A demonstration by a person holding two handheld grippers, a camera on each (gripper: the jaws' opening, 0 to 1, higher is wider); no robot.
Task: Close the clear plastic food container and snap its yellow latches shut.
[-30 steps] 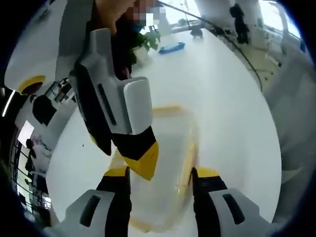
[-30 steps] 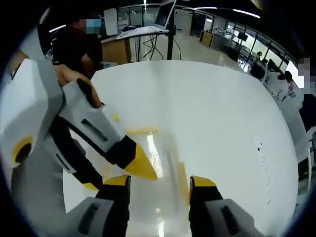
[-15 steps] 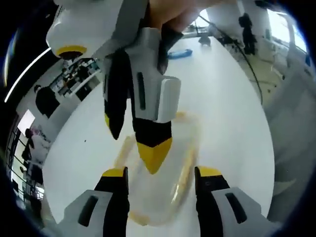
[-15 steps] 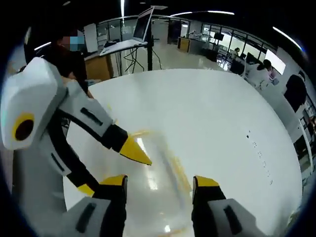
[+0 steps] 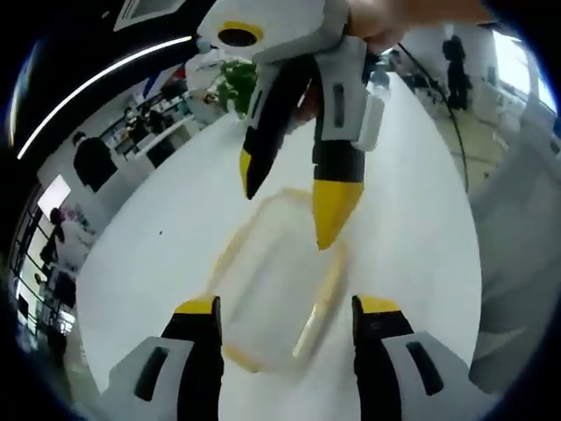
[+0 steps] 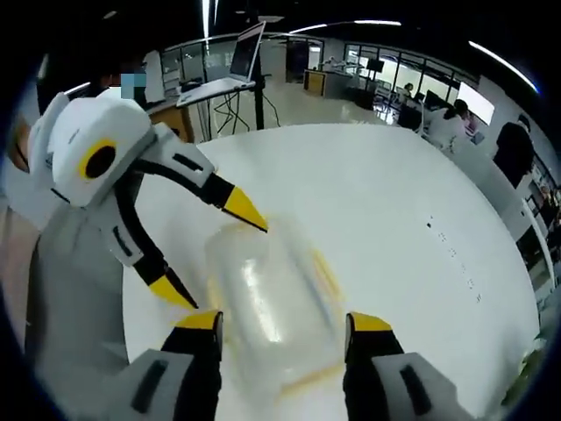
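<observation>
Both grippers [image 5: 285, 305] [image 6: 283, 323] now lifted off container [image 6: 267, 303] on white table [image 6: 394, 202], jaws apart.

Both grippers held apart-jawed, facing each other.

In the left gripper view, the left gripper [image 5: 285, 307] stands with its two yellow-tipped jaws spread wide, and the right gripper [image 5: 294, 206] comes down from above with its jaws parted too, a hand [image 5: 386, 17] gripping its top. In the right gripper view, the right gripper [image 6: 285, 323] has its jaws wide apart, while the left gripper [image 6: 215, 254] reaches in from the left, jaws splayed.
</observation>
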